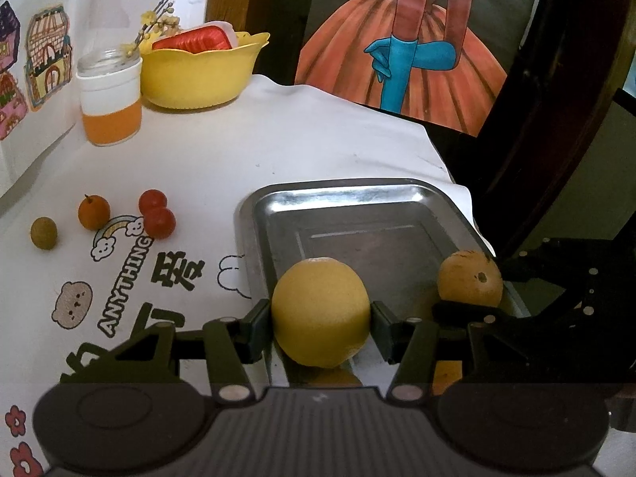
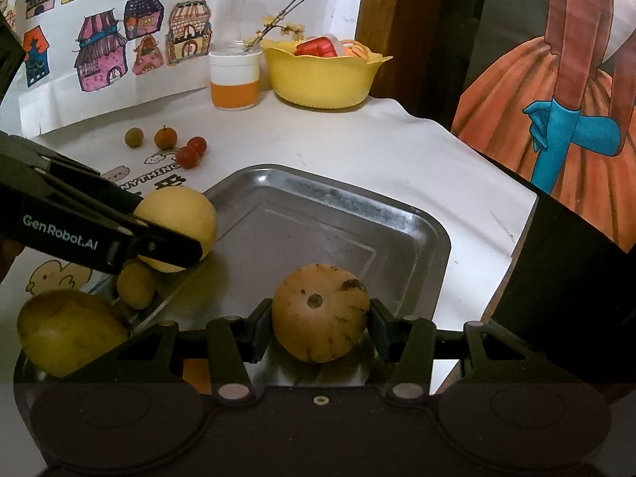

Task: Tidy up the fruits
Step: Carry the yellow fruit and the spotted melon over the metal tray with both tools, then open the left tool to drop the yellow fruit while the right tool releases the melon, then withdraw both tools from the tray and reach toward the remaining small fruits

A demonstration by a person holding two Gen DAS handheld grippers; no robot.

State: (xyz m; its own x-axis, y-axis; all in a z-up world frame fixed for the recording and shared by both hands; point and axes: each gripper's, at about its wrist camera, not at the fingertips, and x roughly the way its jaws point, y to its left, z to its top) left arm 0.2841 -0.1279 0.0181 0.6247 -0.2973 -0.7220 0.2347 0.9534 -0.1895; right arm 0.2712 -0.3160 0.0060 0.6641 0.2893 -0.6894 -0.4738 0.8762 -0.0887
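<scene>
We hold a lemon (image 1: pixel 320 312) in the left gripper (image 1: pixel 320 324) and a spotted fruit (image 2: pixel 320 312) in the right gripper (image 2: pixel 320 328), fingers clamped, over the tray (image 2: pixel 417 218). Two fruits sit at the tray's near-left corner; four small fruits (image 1: pixel 95 212) remain on the counter (image 1: pixel 278 139) left of the tray.

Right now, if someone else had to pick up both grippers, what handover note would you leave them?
Left gripper: shut on the yellow citrus, at the near left edge of the metal tray.
Right gripper: shut on the spotted brown fruit, over the tray's near side.
Done: a yellow-green fruit and a small olive fruit sit at the tray's near left corner.
Left: release both held fruits in the tray, then fetch the green fruit, small orange and two red fruits loose on the cloth.
</scene>
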